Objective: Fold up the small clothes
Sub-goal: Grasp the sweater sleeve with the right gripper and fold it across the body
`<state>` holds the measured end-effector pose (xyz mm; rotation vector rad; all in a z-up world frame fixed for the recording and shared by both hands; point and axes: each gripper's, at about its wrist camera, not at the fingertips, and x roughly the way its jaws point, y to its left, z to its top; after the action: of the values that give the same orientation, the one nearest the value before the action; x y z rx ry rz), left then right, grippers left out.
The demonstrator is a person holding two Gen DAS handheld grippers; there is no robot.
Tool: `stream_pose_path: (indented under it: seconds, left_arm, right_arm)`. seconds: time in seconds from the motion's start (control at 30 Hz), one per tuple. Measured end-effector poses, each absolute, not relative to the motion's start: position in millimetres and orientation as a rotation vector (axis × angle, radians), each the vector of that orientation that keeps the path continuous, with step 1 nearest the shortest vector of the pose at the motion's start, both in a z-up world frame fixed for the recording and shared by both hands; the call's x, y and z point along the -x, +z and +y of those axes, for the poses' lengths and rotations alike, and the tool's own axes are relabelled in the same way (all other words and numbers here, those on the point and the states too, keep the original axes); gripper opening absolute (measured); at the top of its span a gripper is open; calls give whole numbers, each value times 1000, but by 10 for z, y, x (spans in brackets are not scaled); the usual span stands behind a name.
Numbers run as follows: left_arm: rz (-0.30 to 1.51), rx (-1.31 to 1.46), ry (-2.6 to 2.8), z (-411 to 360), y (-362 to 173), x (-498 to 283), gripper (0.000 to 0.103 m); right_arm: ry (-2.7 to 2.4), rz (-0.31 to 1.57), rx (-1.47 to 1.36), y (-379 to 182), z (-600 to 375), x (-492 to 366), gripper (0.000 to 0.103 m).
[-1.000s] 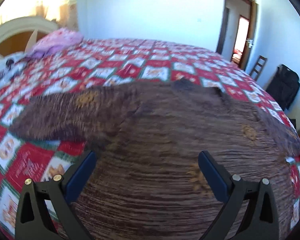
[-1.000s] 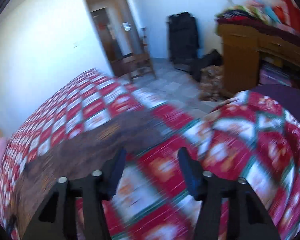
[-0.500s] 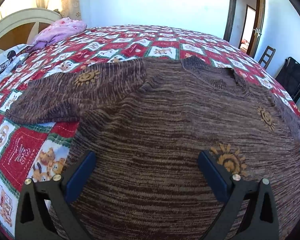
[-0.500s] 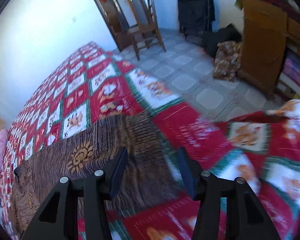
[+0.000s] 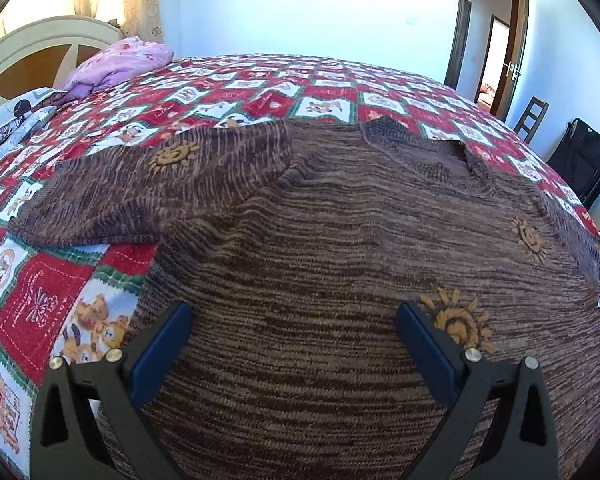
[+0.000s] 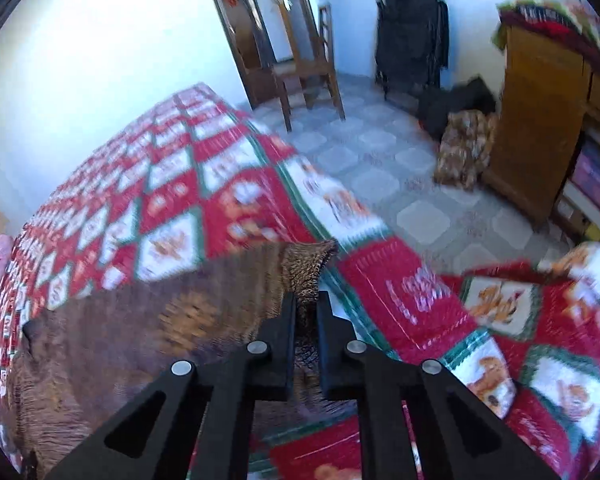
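Right tongs [image 6: 306,308] closing on the sweater [image 5: 340,260] cuff, left tongs [image 5: 292,328] spread above the body; next, fold that sleeve inward.

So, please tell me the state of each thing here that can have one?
Sweater: spread flat on the bedspread, not yet folded.
Sleeve cuff: lifted, pinched in the right tongs.
Right tongs: closing on the cuff.
Left tongs: wide open above the sweater, holding nothing.
Door: open.
Bedspread: laid smooth over the bed.
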<state>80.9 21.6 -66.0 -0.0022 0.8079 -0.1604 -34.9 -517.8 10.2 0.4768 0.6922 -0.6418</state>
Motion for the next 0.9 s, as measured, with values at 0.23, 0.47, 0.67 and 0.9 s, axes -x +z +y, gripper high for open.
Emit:
stream_pose_path:
  seconds: [0.23,0.47,0.67,0.9]
  left_arm:
    - [796,17,-172,232,-660,-795,103]
    - [771,68,-204,299,-655,-778,103]
    - [759,92,-222,336,-654,-777,103]
    - [751,99,-229,343,-661,-776,103]
  right_arm:
    - [-417,644,-340,760,-4024,-190,8]
    - [-151,691,-268,508,-2550,-1047,8]
    - [-101,773,-211,-146,-1748,-1481,8]
    - [-39,799,-202,-554,-1549,-1699,12]
